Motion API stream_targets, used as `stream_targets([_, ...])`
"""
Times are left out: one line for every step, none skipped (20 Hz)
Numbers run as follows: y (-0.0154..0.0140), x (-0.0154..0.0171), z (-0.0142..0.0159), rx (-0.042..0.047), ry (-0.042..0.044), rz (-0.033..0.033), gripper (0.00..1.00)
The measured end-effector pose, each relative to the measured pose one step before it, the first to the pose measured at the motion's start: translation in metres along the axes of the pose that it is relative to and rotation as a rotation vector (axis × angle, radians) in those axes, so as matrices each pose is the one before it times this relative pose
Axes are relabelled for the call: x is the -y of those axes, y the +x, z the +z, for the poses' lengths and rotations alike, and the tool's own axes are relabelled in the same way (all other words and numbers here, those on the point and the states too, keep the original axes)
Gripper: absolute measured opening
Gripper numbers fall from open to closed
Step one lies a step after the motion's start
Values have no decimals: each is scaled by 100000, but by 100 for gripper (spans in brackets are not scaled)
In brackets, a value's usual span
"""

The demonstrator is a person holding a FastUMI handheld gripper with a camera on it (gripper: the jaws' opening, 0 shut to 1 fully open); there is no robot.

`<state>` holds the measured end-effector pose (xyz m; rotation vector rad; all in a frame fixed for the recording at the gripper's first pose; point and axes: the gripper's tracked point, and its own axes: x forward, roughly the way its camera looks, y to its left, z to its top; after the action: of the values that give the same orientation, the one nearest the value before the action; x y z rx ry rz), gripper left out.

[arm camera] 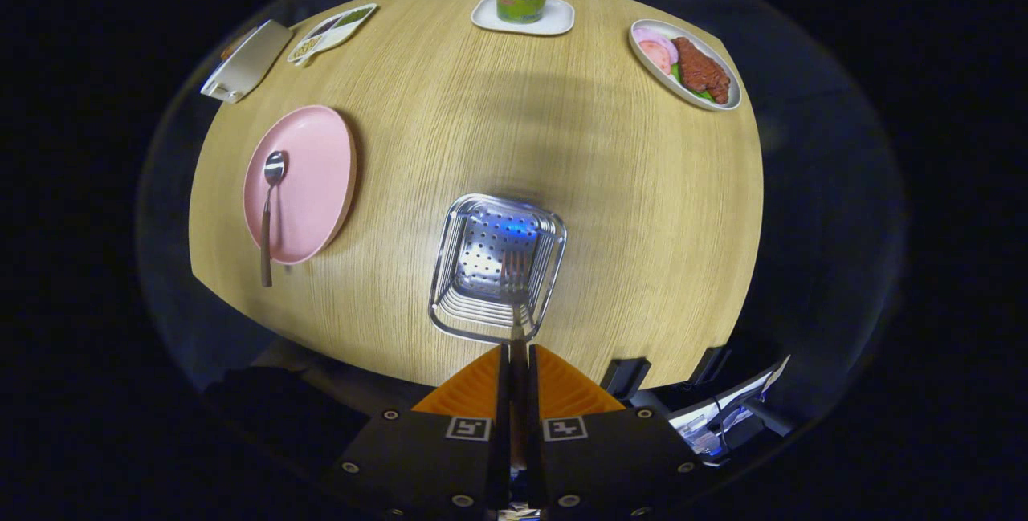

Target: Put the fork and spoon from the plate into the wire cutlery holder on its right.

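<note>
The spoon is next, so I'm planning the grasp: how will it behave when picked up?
The spoon looks like polished metal: probably stiff and slippery. Its handle overhangs the pink plate, so it may pivot. The tongs are shut on the fork.

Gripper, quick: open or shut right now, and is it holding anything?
Gripper: shut on the fork, both fingers pressed on its handle, tines hanging down into the wire holder.

Gripper cam looks steeply down from high over round light-wood table, square wire cutlery holder just ahead at 12 o'clock.
</note>
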<state>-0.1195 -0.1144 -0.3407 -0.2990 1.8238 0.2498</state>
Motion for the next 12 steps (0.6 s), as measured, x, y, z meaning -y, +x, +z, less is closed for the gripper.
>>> stream_targets([-256, 21, 567, 2318, 134, -30, 9])
stream_targets([-346, 15, 552, 3048, -114, -119, 10])
stream_targets([-358, -154, 708, 3187, 726, -227, 11])
stream_targets([-331, -236, 632, 3372, 1325, 528, 11])
stream_targets([-377, -237, 637, 3181, 1978, 412, 11])
stream_targets([-358, -485, 700, 4200, 1740, 1406, 12])
stream_targets([-409, -459, 776, 4141, 1669, 1020, 12])
stream_targets([-333, -436, 590, 4228, 1554, 1128, 13])
stream_targets([-412, -497, 838, 4881, 1845, 776, 14])
stream_targets([-456, -591, 744, 5166, 1699, 993, 17])
stream_targets([-480, -679, 950, 5658, 1443, 1029, 20])
stream_targets([-284, -417, 824, 5599, 596, -6, 30])
